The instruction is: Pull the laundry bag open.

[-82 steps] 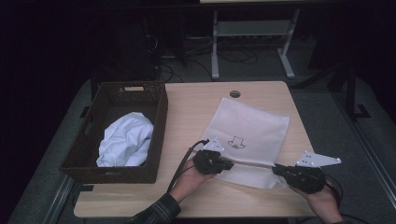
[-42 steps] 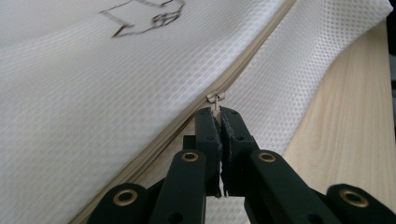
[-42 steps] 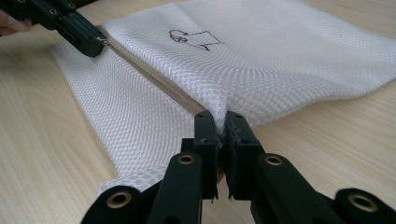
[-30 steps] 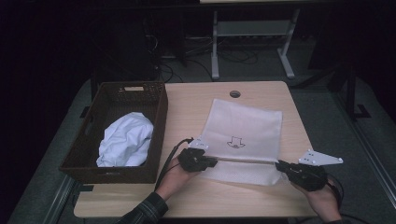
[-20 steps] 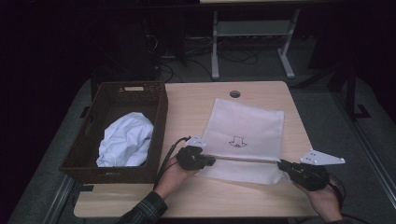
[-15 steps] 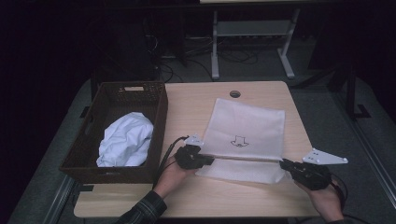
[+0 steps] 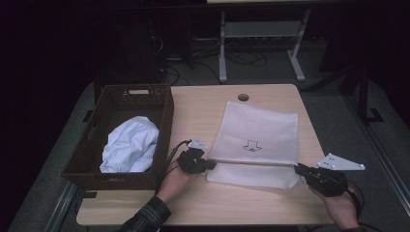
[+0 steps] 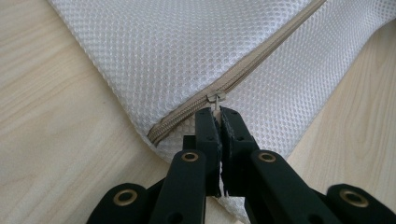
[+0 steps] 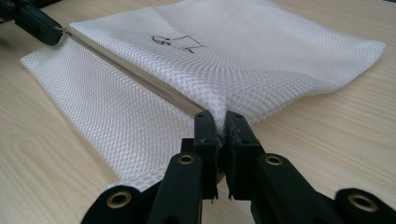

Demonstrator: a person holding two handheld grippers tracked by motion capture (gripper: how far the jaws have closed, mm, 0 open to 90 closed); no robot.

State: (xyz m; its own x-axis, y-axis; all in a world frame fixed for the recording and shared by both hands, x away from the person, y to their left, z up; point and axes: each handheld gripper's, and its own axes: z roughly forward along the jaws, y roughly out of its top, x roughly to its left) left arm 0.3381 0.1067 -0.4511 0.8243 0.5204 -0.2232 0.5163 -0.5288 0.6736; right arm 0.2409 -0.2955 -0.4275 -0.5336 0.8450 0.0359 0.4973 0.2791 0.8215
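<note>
On the table, left tongs (image 8: 218, 114) pinch the zipper pull (image 8: 215, 98); right tongs (image 9: 217, 122) pinch the mesh bag (image 9: 224, 51)

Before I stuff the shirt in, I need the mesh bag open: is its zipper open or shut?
Shut. The zipper teeth are meshed along the mesh bag; the left gripper pinches the pull near one end.

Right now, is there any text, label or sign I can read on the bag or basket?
No readable words or numbers anywhere.
Mesh bag: a small dark outline drawing, no letters; in the right gripper view it looks hand-drawn.
Basket: a pale tag on the far rim, too small and blurred to read.
White cloth in the basket: no print visible.
</note>
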